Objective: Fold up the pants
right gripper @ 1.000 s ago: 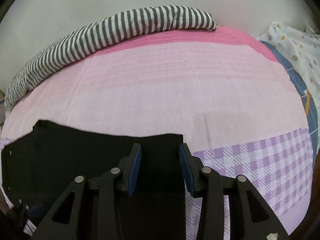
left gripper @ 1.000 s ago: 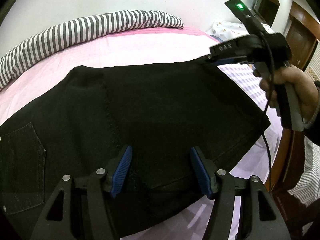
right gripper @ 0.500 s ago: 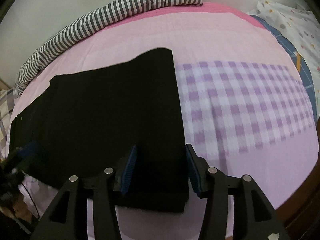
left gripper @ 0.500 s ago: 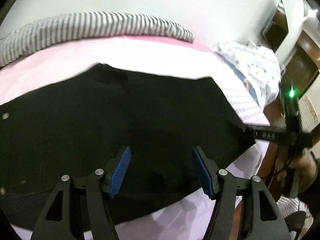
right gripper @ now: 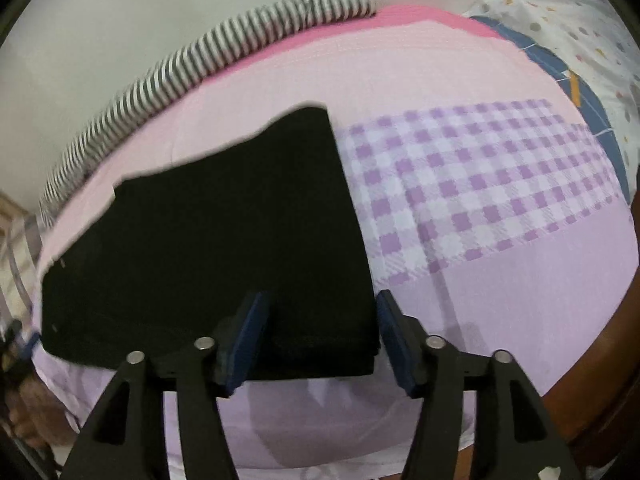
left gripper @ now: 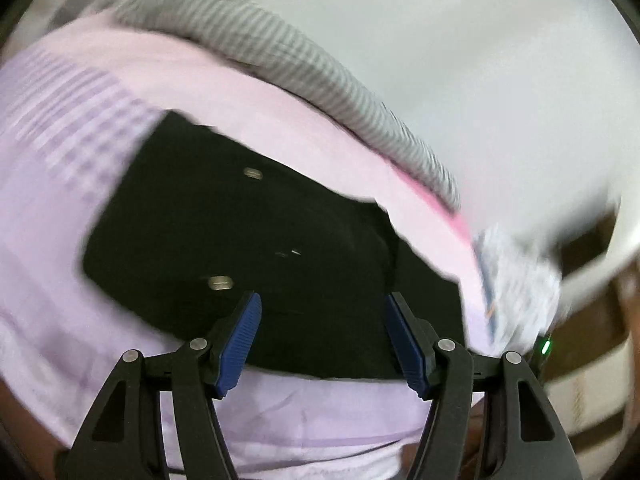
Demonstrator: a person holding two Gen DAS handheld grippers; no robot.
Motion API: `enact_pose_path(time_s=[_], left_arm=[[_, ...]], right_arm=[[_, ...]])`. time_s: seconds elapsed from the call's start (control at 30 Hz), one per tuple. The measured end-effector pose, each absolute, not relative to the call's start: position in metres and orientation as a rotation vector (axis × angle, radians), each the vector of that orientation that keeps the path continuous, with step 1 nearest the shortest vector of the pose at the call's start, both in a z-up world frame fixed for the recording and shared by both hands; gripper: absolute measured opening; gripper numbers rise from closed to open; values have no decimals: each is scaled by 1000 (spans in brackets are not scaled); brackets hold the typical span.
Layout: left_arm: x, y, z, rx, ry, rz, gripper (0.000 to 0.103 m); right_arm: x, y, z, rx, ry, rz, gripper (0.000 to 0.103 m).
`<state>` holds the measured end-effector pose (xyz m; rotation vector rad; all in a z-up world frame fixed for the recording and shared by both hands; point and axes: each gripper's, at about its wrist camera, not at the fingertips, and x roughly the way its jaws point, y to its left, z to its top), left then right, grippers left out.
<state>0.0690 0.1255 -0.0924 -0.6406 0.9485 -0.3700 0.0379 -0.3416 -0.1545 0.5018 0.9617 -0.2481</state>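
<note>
Right gripper [right gripper: 320, 336] has jaws apart, just been opening, blue pads clear on either side of the near right corner of the folded black pants [right gripper: 224, 240]; cloth sits between the pads but neither presses on it. The pants lie flat as a dark stacked block on the pink and lilac bedsheet [right gripper: 520, 300], near the bed's front edge, thick folded edge toward the camera. Purple checked patch of the sheet [right gripper: 472, 184] lies just right of the pants. A grey-and-white striped pillow [right gripper: 192, 68] runs along the far edge against the wall; a dotted white pillow [right gripper: 580, 12] sits far right. Left gripper [left gripper: 322, 340] also has jaws apart, nothing clamped, hovering over the near edge of the pants [left gripper: 260, 240]; this view is motion-blurred. Two metal rivets or buttons [left gripper: 253, 173] show on the black fabric. Sheet [left gripper: 320, 412] visible below and around the garment, striped pillow [left gripper: 300, 60] behind it, smeared. A green indicator light [left gripper: 546, 347] shows at the right, low, beside the left gripper's outer arm. A hand [right gripper: 24, 412], blurred, sits at the lower left edge of the right wrist view.
</note>
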Motion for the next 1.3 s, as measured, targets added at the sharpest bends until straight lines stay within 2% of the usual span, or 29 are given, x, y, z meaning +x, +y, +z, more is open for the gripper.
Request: enact_pose_path(time_s=[0.13, 0.37, 1.07, 1.3], left_arm=[[55, 172, -100, -828, 917, -274, 65], [52, 213, -132, -978, 951, -129, 65], [81, 229, -174, -1019, 986, -76, 65], [97, 222, -174, -1019, 941, -82, 67]], right_arm=[[34, -332, -131, 502, 886, -241, 72], [45, -301, -110, 551, 822, -153, 78], [67, -268, -121, 624, 838, -99, 79], [70, -261, -121, 619, 840, -96, 79]])
